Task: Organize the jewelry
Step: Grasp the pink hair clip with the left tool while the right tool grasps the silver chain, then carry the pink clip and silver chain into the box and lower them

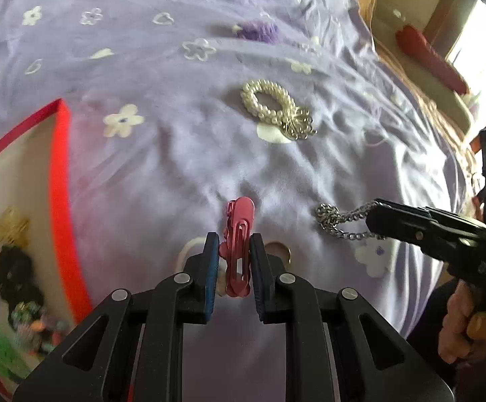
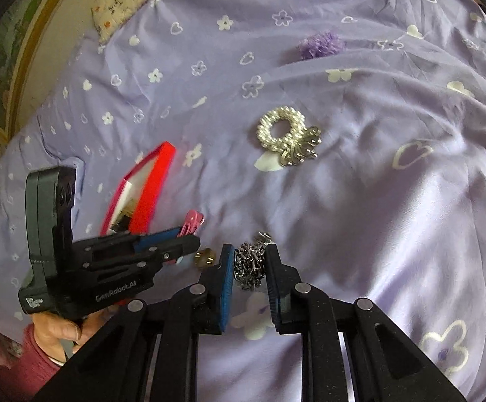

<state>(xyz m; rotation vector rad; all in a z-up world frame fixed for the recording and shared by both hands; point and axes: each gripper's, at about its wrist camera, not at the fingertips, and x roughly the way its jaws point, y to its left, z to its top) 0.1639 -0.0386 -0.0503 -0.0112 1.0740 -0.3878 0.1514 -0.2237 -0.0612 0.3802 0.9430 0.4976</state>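
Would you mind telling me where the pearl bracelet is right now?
The pearl bracelet lies on the purple sheet ahead of both tongs, centre-right in the left wrist view, between the purple scrunchie and the chain.

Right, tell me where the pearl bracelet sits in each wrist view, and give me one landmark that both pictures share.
Left wrist view: the pearl bracelet lies right of centre in the upper half, on the purple bedsheet.
Right wrist view: the pearl bracelet lies just right of centre, above the middle.
Shared landmark: the purple pom-pom, farther up the sheet than the bracelet in both.
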